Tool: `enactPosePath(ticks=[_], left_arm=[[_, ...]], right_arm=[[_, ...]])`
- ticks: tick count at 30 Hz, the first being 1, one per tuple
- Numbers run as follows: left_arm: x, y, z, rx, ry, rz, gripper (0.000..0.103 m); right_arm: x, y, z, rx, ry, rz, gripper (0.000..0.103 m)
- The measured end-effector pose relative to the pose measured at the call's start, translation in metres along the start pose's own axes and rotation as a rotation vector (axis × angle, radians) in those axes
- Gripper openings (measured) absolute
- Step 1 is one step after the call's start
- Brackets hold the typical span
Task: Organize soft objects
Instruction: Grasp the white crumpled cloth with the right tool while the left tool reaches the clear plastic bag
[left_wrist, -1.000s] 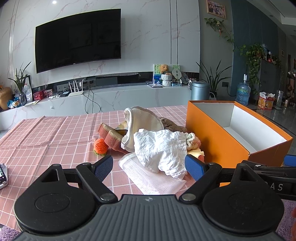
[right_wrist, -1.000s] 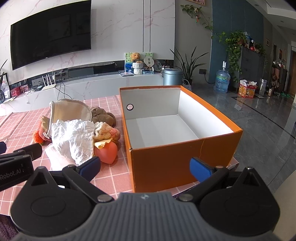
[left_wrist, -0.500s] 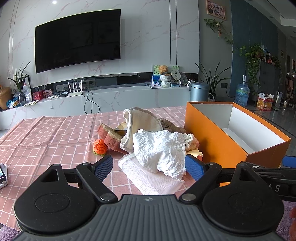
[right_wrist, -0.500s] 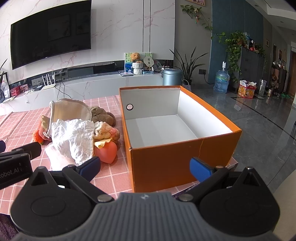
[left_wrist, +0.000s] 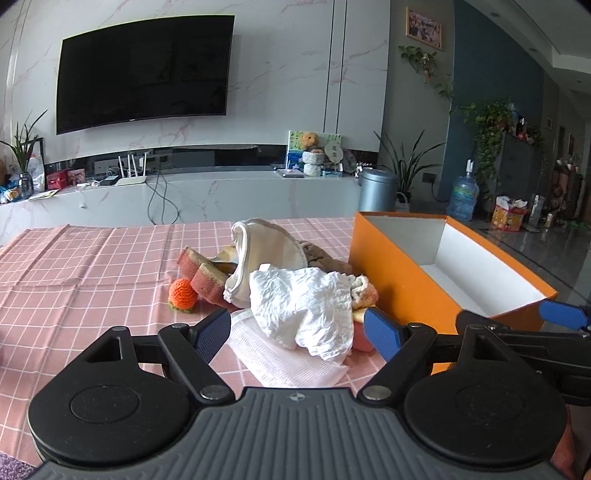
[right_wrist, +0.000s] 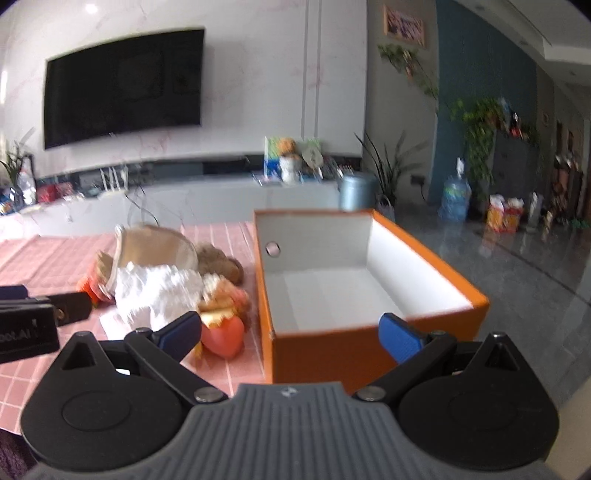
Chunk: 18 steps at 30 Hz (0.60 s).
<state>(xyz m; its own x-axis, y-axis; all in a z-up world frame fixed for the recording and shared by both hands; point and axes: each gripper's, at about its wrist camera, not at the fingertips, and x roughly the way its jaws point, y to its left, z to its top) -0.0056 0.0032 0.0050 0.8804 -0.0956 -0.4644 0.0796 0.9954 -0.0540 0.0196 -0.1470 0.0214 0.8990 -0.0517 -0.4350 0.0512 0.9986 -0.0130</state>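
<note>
A pile of soft things lies on the pink checked tablecloth (left_wrist: 92, 280): a crumpled white cloth (left_wrist: 303, 299), a flat white mesh cloth (left_wrist: 280, 358), a cream bag (left_wrist: 266, 251), pink sponges (left_wrist: 203, 273), an orange knitted ball (left_wrist: 182, 292), a brown plush (right_wrist: 218, 260) and an orange-red soft toy (right_wrist: 223, 334). An open orange box (right_wrist: 369, 332), white inside and empty, stands to the right. My left gripper (left_wrist: 297, 332) is open, just before the white cloth. My right gripper (right_wrist: 291, 334) is open before the box's near wall.
The table's right edge runs beside the box, with grey floor (right_wrist: 535, 266) beyond. A TV (left_wrist: 144, 70) hangs on the wall above a long white console (left_wrist: 184, 195). A grey bin (left_wrist: 376, 194), plants and a water bottle (left_wrist: 463, 197) stand far behind.
The right wrist view has gone blurred and the scene has shifted down and right in it, so the right gripper has swung upward and leftward. The left gripper has edged slightly closer to the pile.
</note>
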Motion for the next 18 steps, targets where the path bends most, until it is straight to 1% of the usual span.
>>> enactPosePath(ticks=[3,6,8,10,12,13,14,15,18], left_arm=[[0.0,0.004,0.003,-0.013,-0.008,-0.021,0.096],[0.0,0.01,0.006,-0.035,-0.014,-0.041,0.09],[0.001,0.016,0.008,-0.058,-0.019,-0.057,0.088],[0.003,0.021,0.011,-0.069,-0.017,-0.078,0.082],[0.007,0.025,0.014,-0.058,0.006,-0.111,0.08],[0.009,0.025,0.015,-0.049,0.013,-0.122,0.08],[0.011,0.025,0.016,-0.034,0.017,-0.132,0.08],[0.013,0.024,0.016,-0.019,0.022,-0.14,0.08],[0.023,0.026,0.019,-0.01,0.049,-0.16,0.078]], right_arm=[[-0.003,0.002,0.006,-0.029,-0.055,0.052,0.1],[-0.003,0.006,0.012,-0.091,-0.124,0.114,0.099],[0.001,0.011,0.018,-0.151,-0.129,0.137,0.099],[0.008,0.015,0.023,-0.199,-0.108,0.167,0.087],[0.02,0.02,0.028,-0.248,-0.067,0.197,0.072],[0.026,0.022,0.03,-0.27,-0.047,0.209,0.068],[0.032,0.023,0.031,-0.287,-0.032,0.222,0.059],[0.037,0.025,0.033,-0.305,-0.023,0.238,0.055],[0.053,0.029,0.04,-0.354,0.02,0.299,0.052]])
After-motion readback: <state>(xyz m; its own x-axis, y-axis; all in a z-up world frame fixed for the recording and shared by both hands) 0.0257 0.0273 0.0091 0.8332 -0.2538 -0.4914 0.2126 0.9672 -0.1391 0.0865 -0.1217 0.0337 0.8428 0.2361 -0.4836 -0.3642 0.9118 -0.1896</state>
